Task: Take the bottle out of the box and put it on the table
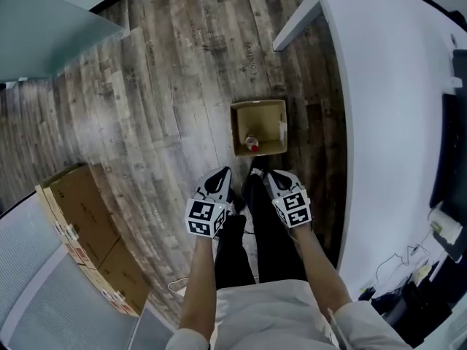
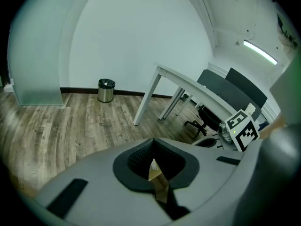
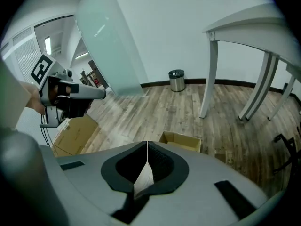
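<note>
An open cardboard box (image 1: 278, 109) stands on the wooden floor just ahead of the person's legs. A small bottle (image 1: 252, 142) with a red cap lies inside it, against the near wall. Both grippers hang side by side above the near side of the box, apart from it. My left gripper (image 1: 225, 171) (image 2: 152, 141) is shut with nothing held; only a sliver of cardboard shows past its tips. My right gripper (image 1: 264, 172) (image 3: 147, 143) is also shut and empty, and the box (image 3: 181, 141) shows just beyond its jaws. The bottle is hidden in both gripper views.
A white table (image 1: 387, 86) (image 2: 188, 84) runs along the right, its leg (image 3: 208, 74) close to the box. Flat cardboard cartons (image 1: 87, 224) (image 3: 75, 133) lie at the left. A metal bin (image 2: 106, 90) (image 3: 177, 80) stands by the far wall. An office chair (image 2: 211, 117) sits under the table.
</note>
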A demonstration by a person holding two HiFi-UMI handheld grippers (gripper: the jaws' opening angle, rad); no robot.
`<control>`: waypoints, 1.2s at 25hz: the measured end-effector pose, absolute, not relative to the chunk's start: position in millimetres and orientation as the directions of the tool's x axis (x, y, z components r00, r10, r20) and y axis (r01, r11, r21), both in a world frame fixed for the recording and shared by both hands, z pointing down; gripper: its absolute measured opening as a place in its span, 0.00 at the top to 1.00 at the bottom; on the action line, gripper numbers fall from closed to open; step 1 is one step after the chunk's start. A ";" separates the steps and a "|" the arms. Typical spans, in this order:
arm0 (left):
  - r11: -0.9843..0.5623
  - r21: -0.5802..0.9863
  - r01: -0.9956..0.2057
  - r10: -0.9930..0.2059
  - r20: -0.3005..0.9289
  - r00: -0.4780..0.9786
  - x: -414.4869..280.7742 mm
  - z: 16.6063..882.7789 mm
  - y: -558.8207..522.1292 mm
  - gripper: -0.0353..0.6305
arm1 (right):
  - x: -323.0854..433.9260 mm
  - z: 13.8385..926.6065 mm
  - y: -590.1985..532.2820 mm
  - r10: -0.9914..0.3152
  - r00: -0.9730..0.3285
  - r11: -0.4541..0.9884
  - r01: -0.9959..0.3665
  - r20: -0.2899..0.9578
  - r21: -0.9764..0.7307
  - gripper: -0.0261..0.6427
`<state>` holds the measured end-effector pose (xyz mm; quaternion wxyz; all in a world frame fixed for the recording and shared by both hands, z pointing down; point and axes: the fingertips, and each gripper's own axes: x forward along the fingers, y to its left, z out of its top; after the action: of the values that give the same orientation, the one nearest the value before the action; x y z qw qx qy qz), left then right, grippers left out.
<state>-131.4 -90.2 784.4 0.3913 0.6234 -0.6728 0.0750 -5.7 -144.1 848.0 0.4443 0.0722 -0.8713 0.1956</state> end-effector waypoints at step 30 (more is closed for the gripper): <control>0.115 0.417 -0.902 -0.750 0.631 0.196 -93.4 1051.3 -56.8 0.92 | -20.2 1098.0 -121.4 0.063 -0.451 0.965 -0.199 0.890 -0.170 0.81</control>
<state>-93.4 -56.8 1051.3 0.4053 0.6585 -0.6272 0.0933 -20.2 -121.4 1098.0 0.5222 0.0404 -0.8425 0.1257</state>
